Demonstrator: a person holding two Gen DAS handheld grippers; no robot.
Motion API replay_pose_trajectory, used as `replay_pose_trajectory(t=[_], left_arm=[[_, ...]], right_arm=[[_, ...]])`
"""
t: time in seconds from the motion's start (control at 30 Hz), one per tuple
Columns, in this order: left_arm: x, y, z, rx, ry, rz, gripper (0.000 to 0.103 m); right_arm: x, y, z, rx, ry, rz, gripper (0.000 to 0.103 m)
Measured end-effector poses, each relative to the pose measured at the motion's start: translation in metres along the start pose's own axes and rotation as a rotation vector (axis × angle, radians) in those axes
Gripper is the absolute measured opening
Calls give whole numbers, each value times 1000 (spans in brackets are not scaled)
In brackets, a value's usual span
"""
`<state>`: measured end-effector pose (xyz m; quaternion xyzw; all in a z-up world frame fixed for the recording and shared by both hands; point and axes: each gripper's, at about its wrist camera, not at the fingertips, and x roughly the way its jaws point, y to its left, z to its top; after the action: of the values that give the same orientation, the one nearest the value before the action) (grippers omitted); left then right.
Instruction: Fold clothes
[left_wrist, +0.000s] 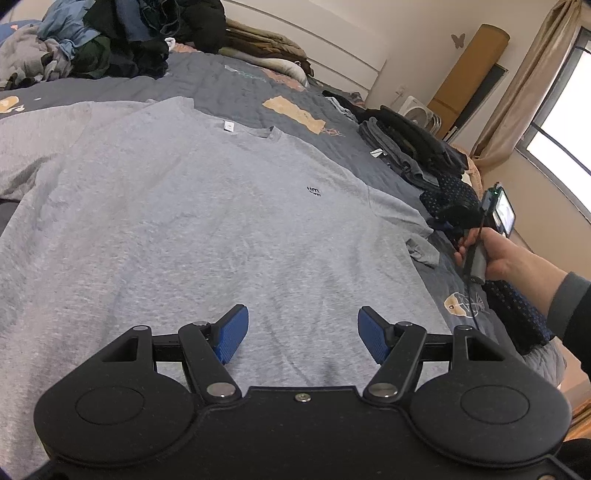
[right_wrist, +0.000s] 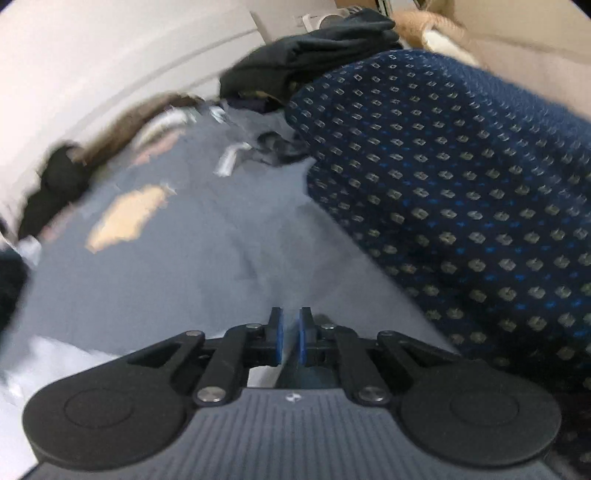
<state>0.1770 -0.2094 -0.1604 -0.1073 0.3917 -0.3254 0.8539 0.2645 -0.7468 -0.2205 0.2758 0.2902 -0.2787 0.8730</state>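
A grey T-shirt (left_wrist: 207, 206) lies spread flat, front up, on the dark blue bedspread (left_wrist: 229, 85), collar at the far side. My left gripper (left_wrist: 303, 334) is open and empty just above the shirt's lower hem area. My right gripper (right_wrist: 290, 332) is shut with nothing visibly between its blue pads, low over the bedspread (right_wrist: 177, 280) beside a navy patterned garment (right_wrist: 461, 192). In the left wrist view the right gripper (left_wrist: 458, 218) sits past the shirt's right sleeve (left_wrist: 410, 225), held by a hand. The right wrist view is blurred.
A heap of unfolded clothes (left_wrist: 110, 40) lies at the far left of the bed. Dark folded clothes (left_wrist: 410, 144) are stacked along the right edge, by the navy patterned garment (left_wrist: 454, 192). A wall, curtain (left_wrist: 532, 85) and window stand to the right.
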Motion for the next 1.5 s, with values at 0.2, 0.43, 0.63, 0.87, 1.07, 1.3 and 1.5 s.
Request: replay_pose_trajectory(t=[0.2,0.43,0.63,0.87,1.07,1.3,1.5], left_arm=[[-5,2,4,-21,-17,-6,65],[-15,-6,6,-12,-40,-31,65],[-22,-10,6,0,-60,-40,65],[-17,-4,7,-19,-49,-28,65],[-18,-5,7,-12,-47,-34,65],[-17,-9,6,10,-43,-22,65],[-14,-10,6,17,-39,-11,65]], right_arm=[[-53,-1,-18,-17,10,94,11],[-98,-6,-54,-28,96,213,20],[-85,-14,-73,62,162,224,25],[-81,-17,-71,141,195,316,25],[-89,-20,-72,150,214,390,25],[-81,-23,-77,184,241,415,25],[-71,-25,-81,211,288,420,12]])
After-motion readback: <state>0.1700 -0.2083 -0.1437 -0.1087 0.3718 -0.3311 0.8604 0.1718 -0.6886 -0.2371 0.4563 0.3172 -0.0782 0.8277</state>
